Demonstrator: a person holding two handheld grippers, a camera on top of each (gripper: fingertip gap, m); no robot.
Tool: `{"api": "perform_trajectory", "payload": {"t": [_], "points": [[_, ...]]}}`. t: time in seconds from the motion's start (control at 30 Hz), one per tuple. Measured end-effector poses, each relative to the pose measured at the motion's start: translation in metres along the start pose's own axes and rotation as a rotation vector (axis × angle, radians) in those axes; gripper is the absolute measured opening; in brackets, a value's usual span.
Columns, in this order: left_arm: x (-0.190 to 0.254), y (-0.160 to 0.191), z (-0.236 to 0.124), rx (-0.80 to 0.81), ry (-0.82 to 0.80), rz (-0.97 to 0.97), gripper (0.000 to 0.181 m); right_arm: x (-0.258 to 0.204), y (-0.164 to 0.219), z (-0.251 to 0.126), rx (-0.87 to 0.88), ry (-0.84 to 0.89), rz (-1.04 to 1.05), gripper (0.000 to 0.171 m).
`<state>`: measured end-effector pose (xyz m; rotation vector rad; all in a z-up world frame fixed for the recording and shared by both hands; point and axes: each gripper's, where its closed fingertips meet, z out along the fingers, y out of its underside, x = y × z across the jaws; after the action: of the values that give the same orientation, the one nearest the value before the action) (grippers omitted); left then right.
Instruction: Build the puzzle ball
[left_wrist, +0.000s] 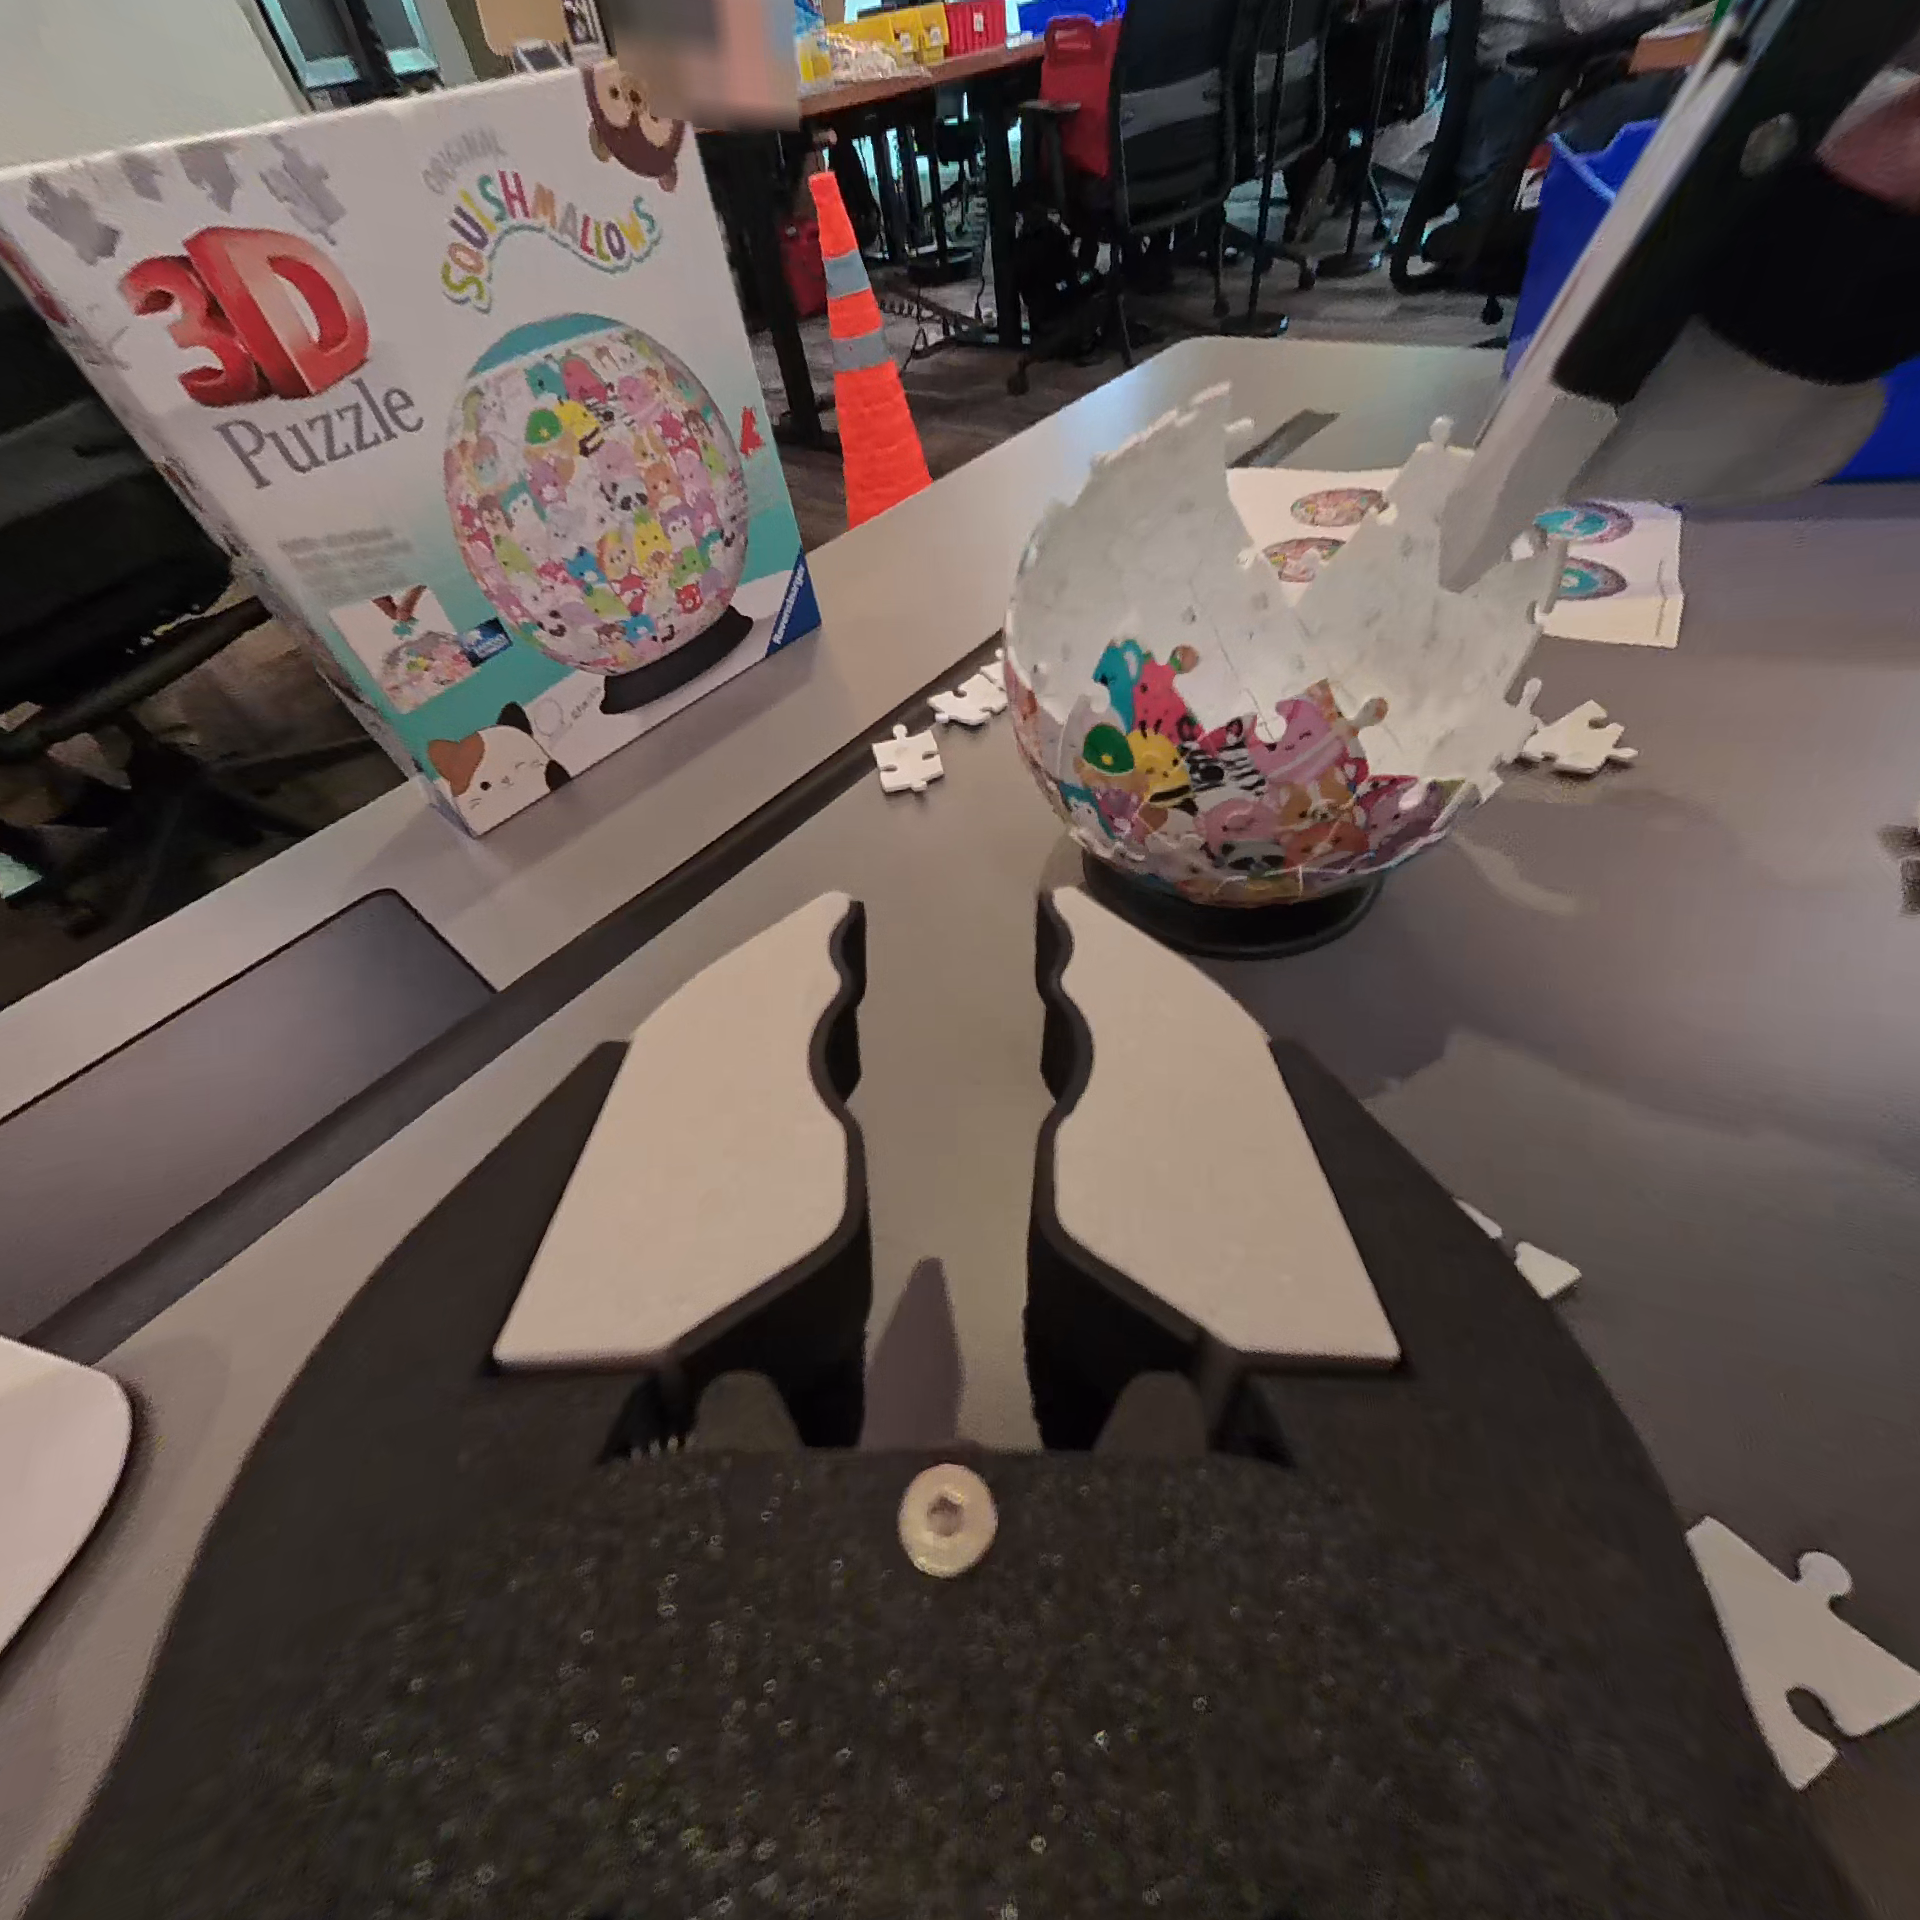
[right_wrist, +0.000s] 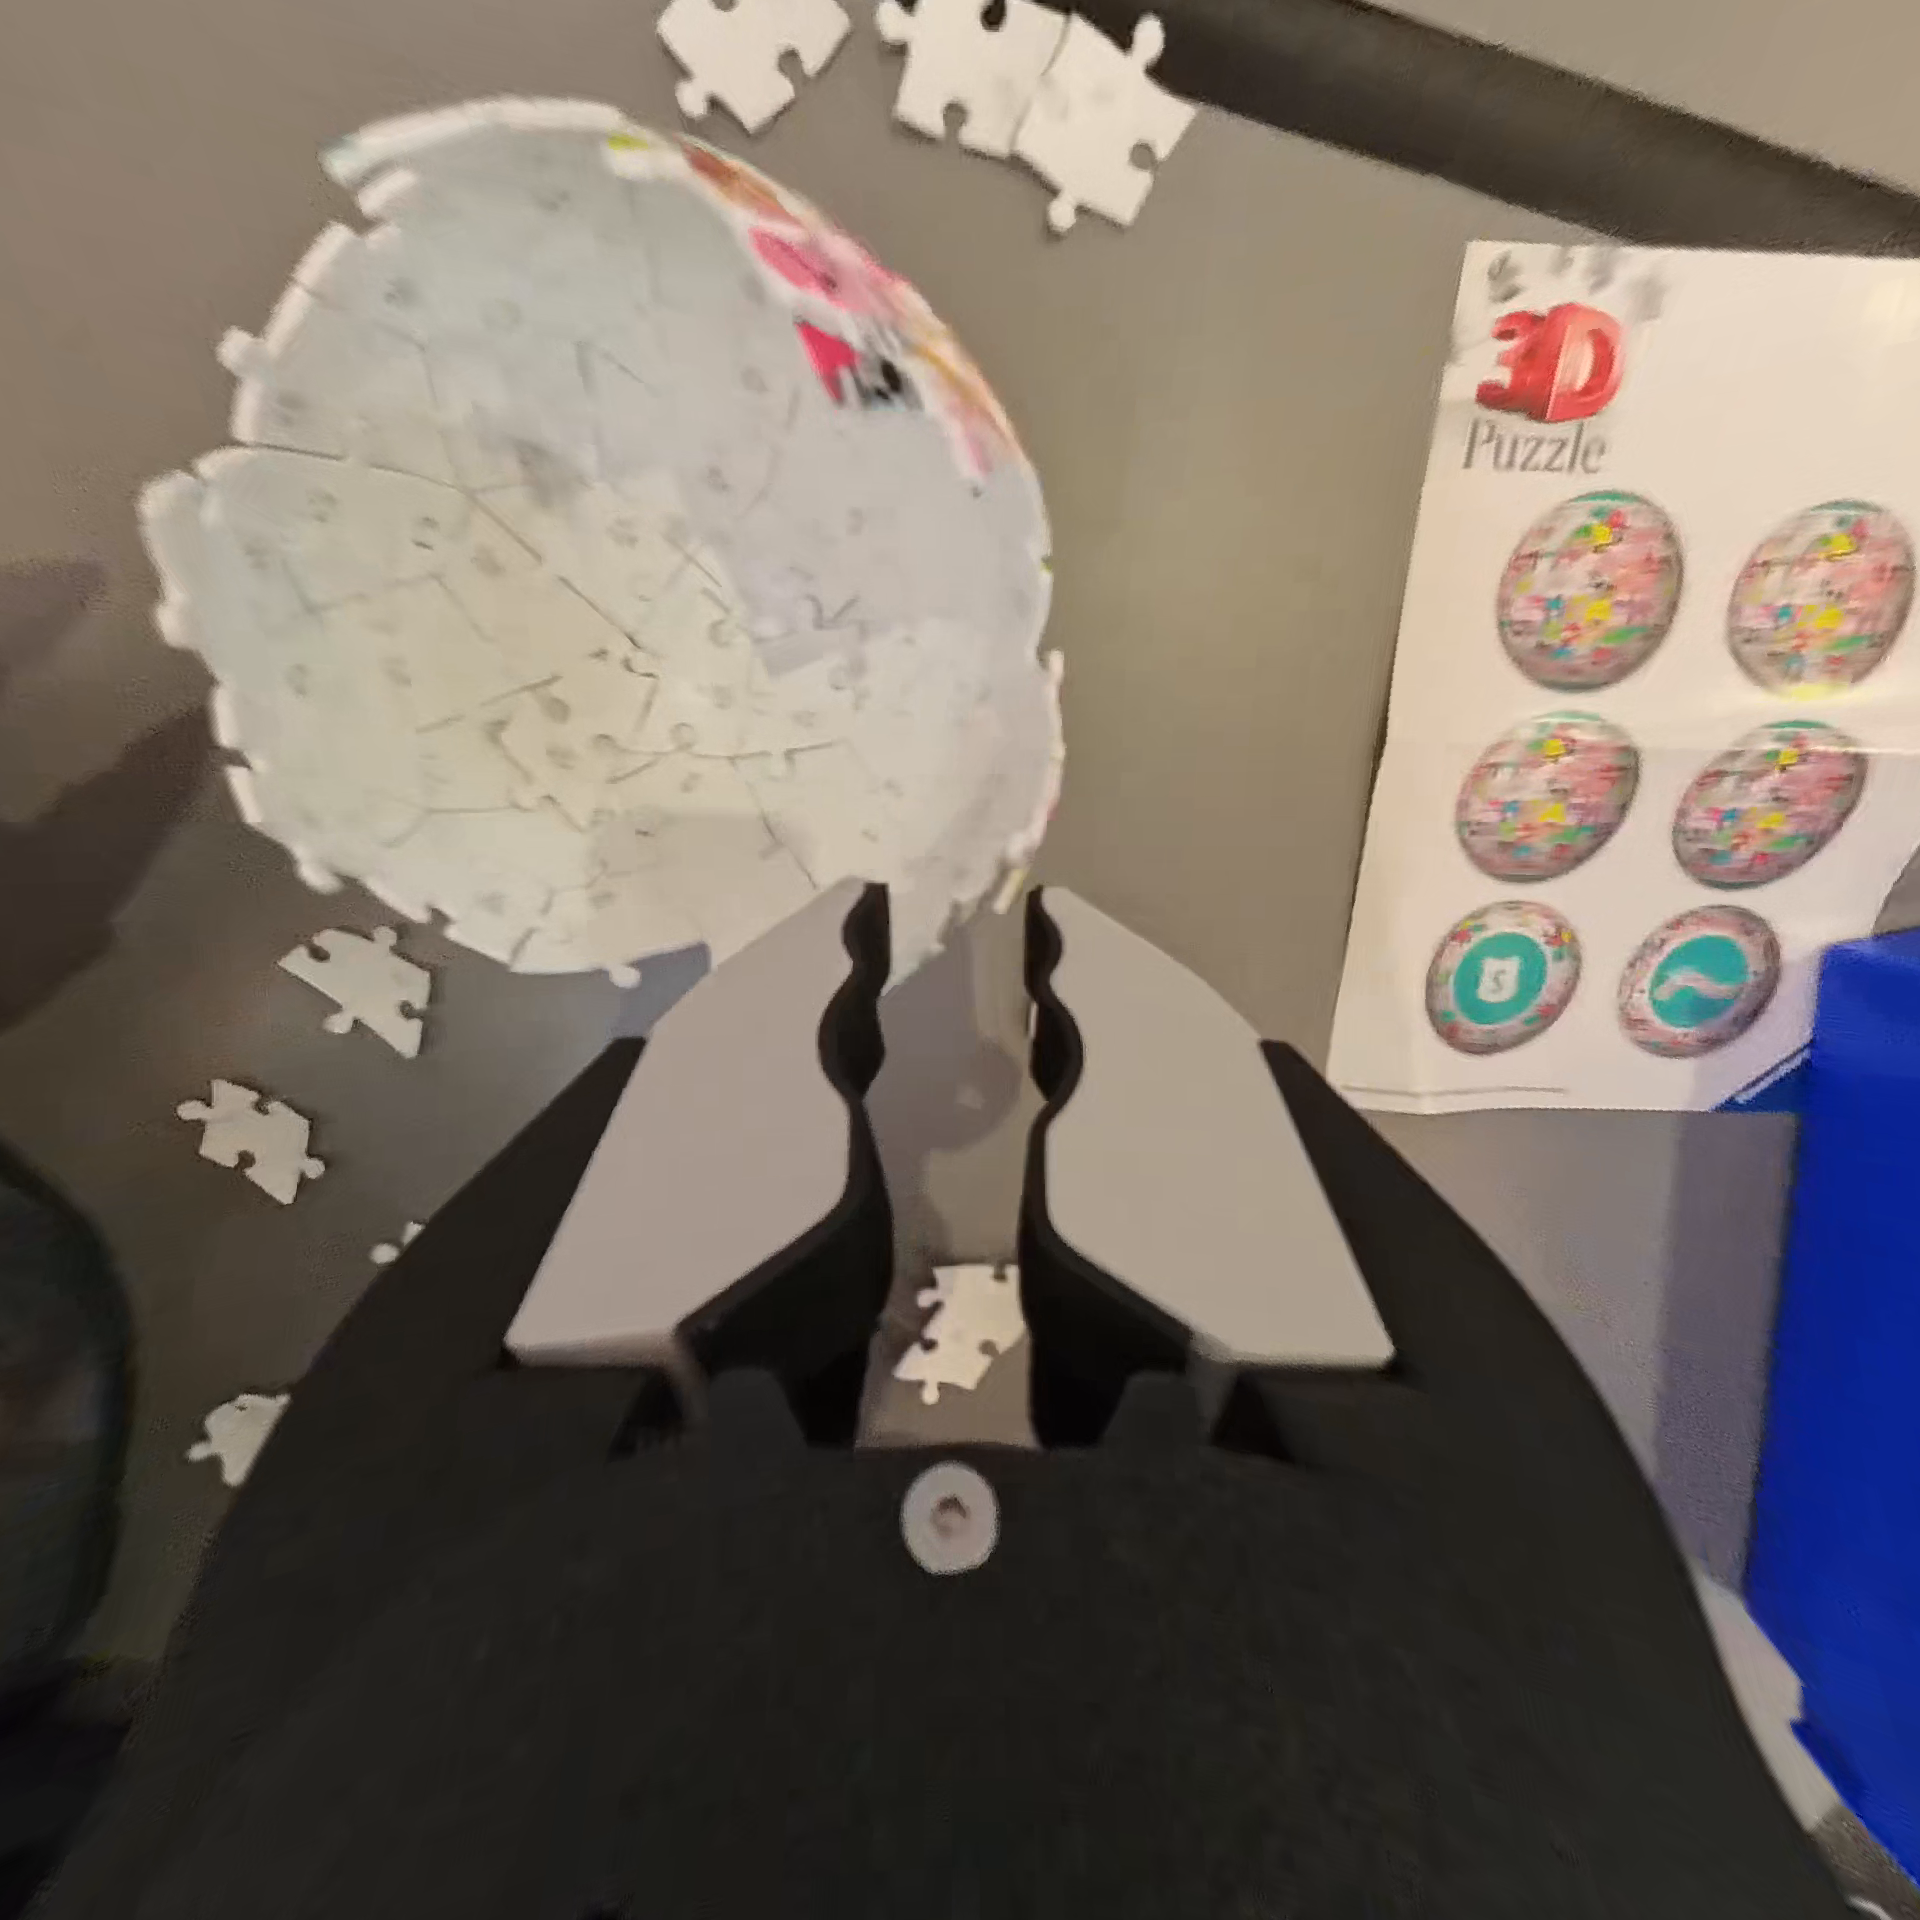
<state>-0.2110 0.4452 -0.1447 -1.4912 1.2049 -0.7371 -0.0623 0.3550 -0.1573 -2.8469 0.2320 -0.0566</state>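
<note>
On the desk (left_wrist: 1039, 1039), the half-built puzzle ball (left_wrist: 1247, 727) sits on its black stand (left_wrist: 1231, 914). Right gripper (right_wrist: 956, 914) at its jagged rim, fingers apart, empty; left gripper (left_wrist: 951, 935) likewise. Next, probably: pick a loose piece (left_wrist: 909, 758), matching its tabs.

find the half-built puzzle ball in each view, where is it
Left wrist view: half-built puzzle ball sits right of centre on its black stand, open top jagged.
Right wrist view: it fills the upper left, seen from above into its white inside.
Shared landmark: the instruction sheet printed with ball pictures, lying just beyond or beside the ball.
</note>
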Motion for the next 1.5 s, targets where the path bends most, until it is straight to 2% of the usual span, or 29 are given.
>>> {"api": "perform_trajectory", "payload": {"t": [0.17, 0.4, 0.63, 0.7, 0.83, 0.9, 0.97, 1.07, 1.17, 1.27, 1.37, 1.5], "points": [[0.0, 0.003, 0.001, -0.022, 0.0, -0.019, 0.031, 0.002, -0.005, 0.002, 0.015, 0.066, -0.045, 0.014], [-0.002, 0.007, 0.002, -0.039, -0.01, -0.035, 0.031, 0.011, -0.016, 0.005, 0.015, 0.066, -0.069, 0.009], [-0.002, 0.008, 0.003, -0.041, -0.014, -0.031, 0.03, 0.018, -0.036, 0.01, -0.048, 0.072, -0.268, 0.007], [-0.002, 0.008, 0.003, -0.046, -0.016, -0.027, 0.031, 0.018, -0.038, 0.01, -0.068, 0.084, -0.318, 0.009], [-0.002, 0.009, 0.003, -0.05, -0.019, -0.025, 0.031, 0.01, -0.037, 0.0, -0.059, 0.139, -0.413, 0.028], [-0.003, 0.009, 0.003, -0.048, -0.019, -0.029, 0.031, 0.007, -0.038, -0.007, -0.029, 0.186, -0.439, 0.028], [-0.003, 0.009, 0.003, -0.049, -0.018, -0.031, 0.03, 0.005, -0.041, -0.011, -0.004, 0.22, -0.452, 0.028], [-0.002, 0.009, 0.003, -0.05, -0.017, -0.03, 0.031, 0.008, -0.051, -0.01, 0.004, 0.233, -0.431, 0.019], [-0.002, 0.011, 0.004, -0.058, -0.014, -0.031, 0.031, 0.016, -0.045, 0.002, -0.112, 0.203, -0.381, 0.023], [-0.002, 0.011, 0.004, -0.057, -0.011, -0.036, 0.031, 0.021, -0.044, 0.007, -0.14, 0.218, -0.387, 0.022], [-0.002, 0.011, 0.004, -0.057, -0.011, -0.037, 0.03, 0.018, -0.047, 0.008, -0.128, 0.208, -0.381, 0.005], [-0.002, 0.012, 0.004, -0.062, -0.01, -0.036, 0.031, 0.018, -0.048, 0.01, -0.14, 0.202, -0.374, 0.003]]}}
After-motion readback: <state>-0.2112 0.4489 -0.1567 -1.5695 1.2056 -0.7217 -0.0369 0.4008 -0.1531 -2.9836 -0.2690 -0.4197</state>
